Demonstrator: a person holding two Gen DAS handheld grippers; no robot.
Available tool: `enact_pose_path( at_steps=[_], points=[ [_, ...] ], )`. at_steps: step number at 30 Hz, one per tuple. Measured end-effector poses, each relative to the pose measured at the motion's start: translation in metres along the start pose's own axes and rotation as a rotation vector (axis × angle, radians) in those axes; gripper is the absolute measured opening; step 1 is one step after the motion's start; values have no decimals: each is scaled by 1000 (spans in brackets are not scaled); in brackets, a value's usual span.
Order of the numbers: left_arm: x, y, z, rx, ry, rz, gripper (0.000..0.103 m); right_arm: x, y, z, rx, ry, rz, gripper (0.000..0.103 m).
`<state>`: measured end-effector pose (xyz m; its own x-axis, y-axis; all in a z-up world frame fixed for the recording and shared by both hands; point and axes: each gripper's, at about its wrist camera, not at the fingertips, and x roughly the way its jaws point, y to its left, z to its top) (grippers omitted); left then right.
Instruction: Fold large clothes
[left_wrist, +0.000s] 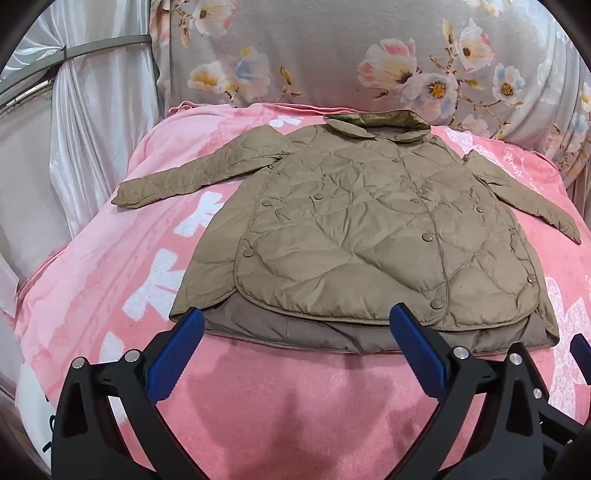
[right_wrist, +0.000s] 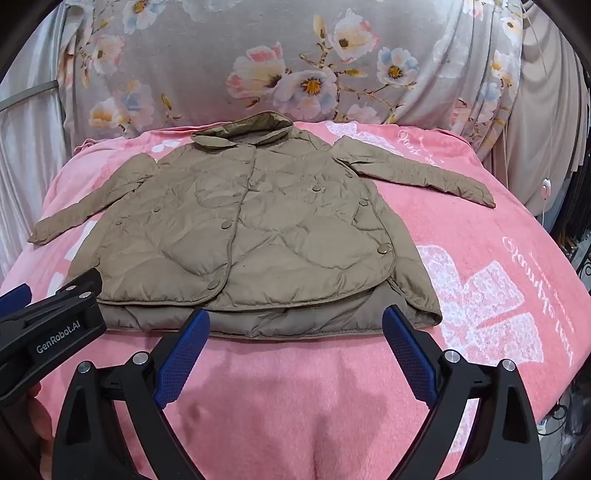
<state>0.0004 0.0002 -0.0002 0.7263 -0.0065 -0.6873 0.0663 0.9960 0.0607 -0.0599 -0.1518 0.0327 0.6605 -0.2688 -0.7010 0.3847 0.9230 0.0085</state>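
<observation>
On pink blanket (left_wrist: 258, 387), jacket (left_wrist: 369, 229) spread flat

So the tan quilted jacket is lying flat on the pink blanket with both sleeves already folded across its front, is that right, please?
Not quite: the jacket lies flat on the pink blanket, but both sleeves are spread outward to either side, not folded across the front. Both wrist views show this.
</observation>
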Motion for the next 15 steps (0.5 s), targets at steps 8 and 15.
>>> enact_pose_path(
  at_steps=[8, 15],
  points=[
    [-1, -1, 0, 5, -13, 11, 98, -4, 1, 0, -2, -10, -6, 93],
    [0, 2, -3, -3, -10, 6, 98, -6, 2, 0, -3, -9, -5, 93]
  ],
)
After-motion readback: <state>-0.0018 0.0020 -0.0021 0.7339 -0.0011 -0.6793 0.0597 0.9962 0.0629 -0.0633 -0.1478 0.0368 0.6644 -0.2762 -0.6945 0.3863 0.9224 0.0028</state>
